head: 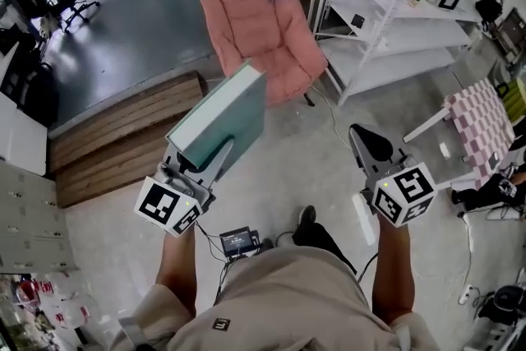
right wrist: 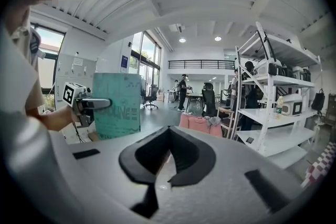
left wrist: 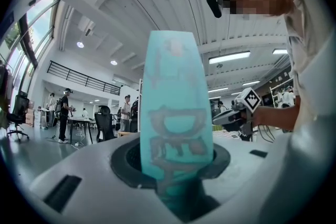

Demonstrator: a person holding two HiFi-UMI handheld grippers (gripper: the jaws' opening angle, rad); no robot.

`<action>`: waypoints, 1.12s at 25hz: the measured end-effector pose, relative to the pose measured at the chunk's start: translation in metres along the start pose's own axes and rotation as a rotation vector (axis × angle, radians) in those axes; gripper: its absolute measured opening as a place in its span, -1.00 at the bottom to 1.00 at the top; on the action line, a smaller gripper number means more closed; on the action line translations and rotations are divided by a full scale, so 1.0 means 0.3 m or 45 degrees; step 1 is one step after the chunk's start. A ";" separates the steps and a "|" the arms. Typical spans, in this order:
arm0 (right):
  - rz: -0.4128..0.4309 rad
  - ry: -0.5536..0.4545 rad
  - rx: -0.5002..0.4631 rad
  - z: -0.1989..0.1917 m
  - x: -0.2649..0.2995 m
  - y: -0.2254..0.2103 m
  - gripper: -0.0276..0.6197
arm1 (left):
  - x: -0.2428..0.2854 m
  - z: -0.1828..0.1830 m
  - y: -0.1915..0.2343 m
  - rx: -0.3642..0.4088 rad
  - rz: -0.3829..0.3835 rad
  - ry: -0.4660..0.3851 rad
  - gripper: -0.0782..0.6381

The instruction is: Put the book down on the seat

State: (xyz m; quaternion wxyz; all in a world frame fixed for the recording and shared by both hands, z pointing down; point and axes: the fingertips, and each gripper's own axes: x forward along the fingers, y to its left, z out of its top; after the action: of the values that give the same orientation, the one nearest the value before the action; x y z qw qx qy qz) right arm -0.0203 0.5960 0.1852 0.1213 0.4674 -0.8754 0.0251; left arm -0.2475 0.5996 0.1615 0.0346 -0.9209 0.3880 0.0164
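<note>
A teal book (head: pixel 222 115) is held upright and tilted, lower edge clamped in my left gripper (head: pixel 207 159), which is shut on it. In the left gripper view the book (left wrist: pixel 173 113) rises straight out of the left gripper (left wrist: pixel 176 178) and fills the middle. The seat, a pink padded chair (head: pixel 263 37), stands on the floor well ahead of the book, with a grey cloth on its back. My right gripper (head: pixel 362 137) hovers to the right, shut and holding nothing; its pads meet in the right gripper view (right wrist: pixel 169 128), where the book (right wrist: pixel 116 105) and chair (right wrist: pixel 197 122) also show.
A low wooden platform (head: pixel 123 131) lies left of the chair. White shelving (head: pixel 394 20) stands to the right, a checkered stool (head: pixel 481 123) nearer. A small device with cables (head: pixel 240 240) lies on the floor by my feet. People stand far back.
</note>
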 end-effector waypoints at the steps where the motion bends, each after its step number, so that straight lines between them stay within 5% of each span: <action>1: 0.008 0.002 0.005 -0.008 0.026 -0.018 -0.94 | 0.013 -0.014 0.014 0.000 0.007 0.009 -0.36; 9: 0.100 0.038 0.042 -0.099 0.270 -0.273 -0.94 | 0.213 -0.100 0.149 -0.006 0.120 0.072 -0.36; 17: 0.186 0.100 0.048 -0.155 0.514 -0.667 -0.94 | 0.625 -0.171 0.247 -0.064 0.184 0.082 -0.36; 28: 0.294 0.061 0.053 -0.104 0.764 -1.003 -0.94 | 0.992 -0.183 0.369 -0.046 0.271 0.135 -0.36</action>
State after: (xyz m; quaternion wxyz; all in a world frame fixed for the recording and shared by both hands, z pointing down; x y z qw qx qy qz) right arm 0.1114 0.2458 0.2485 0.1288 0.3652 -0.9195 0.0683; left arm -0.1187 0.3059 0.1936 -0.0044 -0.8744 0.4846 -0.0219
